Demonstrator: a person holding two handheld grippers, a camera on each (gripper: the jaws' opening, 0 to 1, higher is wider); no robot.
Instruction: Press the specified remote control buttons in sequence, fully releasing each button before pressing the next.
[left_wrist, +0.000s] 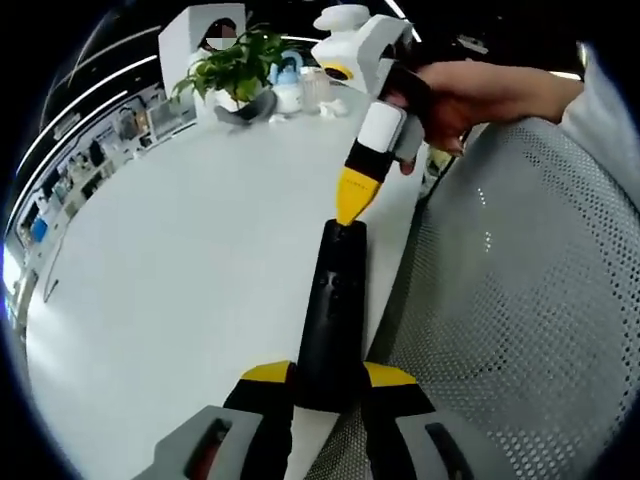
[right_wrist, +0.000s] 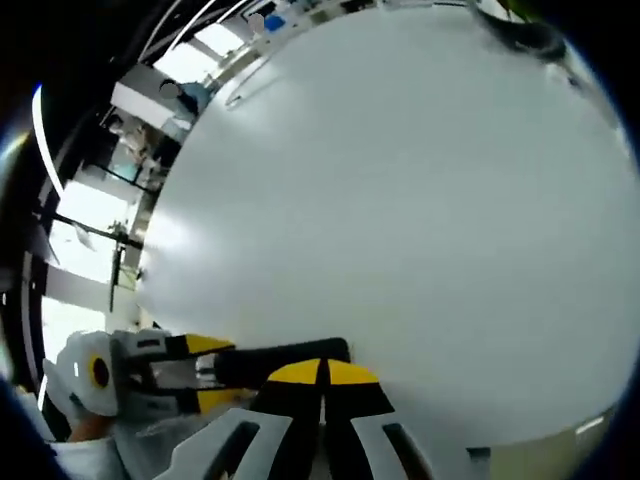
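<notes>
Pressing a button on the remote control (left_wrist: 333, 320)
Left gripper (left_wrist: 328, 378) fingers clamp it; right gripper (left_wrist: 350, 205) fingers closed at 12 o'clock; press straight, then lift clear.

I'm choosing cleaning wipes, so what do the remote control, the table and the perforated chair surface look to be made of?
Remote control: apparently black plastic, matte with a faint sheen along its length.
Table: smooth white top, semi-gloss, showing soft reflections; laminate or painted board, I cannot tell which.
Perforated chair surface: grey, with regular small holes; moulded plastic or mesh, unclear which.
</notes>
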